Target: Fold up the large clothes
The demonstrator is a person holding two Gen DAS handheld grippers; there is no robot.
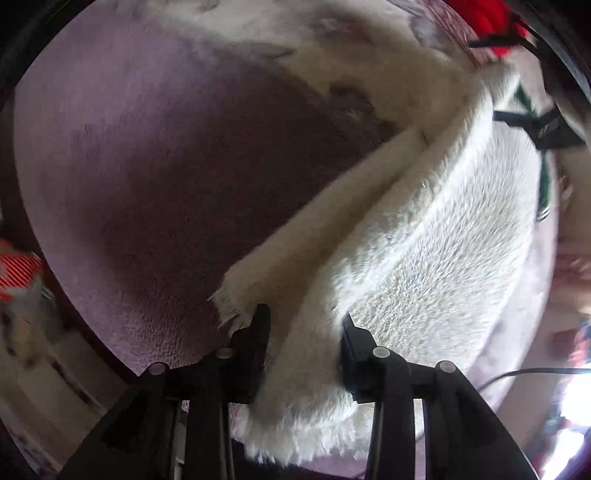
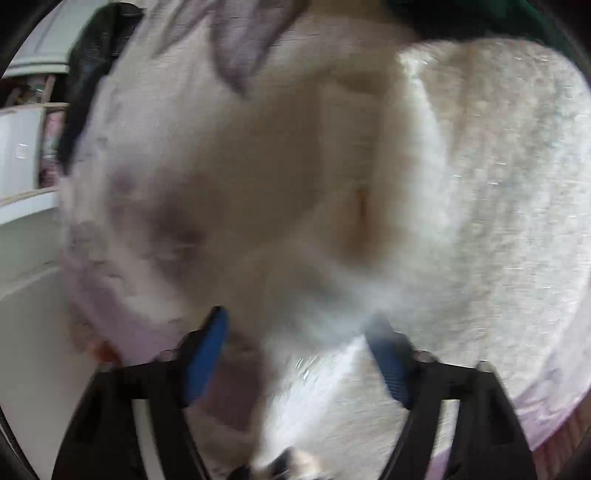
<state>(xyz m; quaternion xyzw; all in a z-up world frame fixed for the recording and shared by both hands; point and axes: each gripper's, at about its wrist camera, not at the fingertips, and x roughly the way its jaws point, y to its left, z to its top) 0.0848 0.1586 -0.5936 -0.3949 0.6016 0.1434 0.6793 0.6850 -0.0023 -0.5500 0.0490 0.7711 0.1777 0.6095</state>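
Observation:
A large white fluffy garment (image 1: pixel 424 240) lies on a lilac bed cover (image 1: pixel 129 166). A long folded strip of it (image 1: pixel 314 229) runs from the far right toward my left gripper (image 1: pixel 303 328). The left gripper is open, with the white fabric lying between its black fingers (image 1: pixel 258 332). In the blurred right wrist view the same garment (image 2: pixel 498 184) fills the frame. My right gripper (image 2: pixel 295 332) is open, and white fabric lies between its blue-padded fingers (image 2: pixel 210 343).
Red cloth (image 1: pixel 491 22) and a black strap (image 1: pixel 535 125) lie at the far right of the bed. A red-and-white striped item (image 1: pixel 18 269) sits off the bed's left. White shelves (image 2: pixel 22 155) and a dark hanging garment (image 2: pixel 92 66) stand left of the bed.

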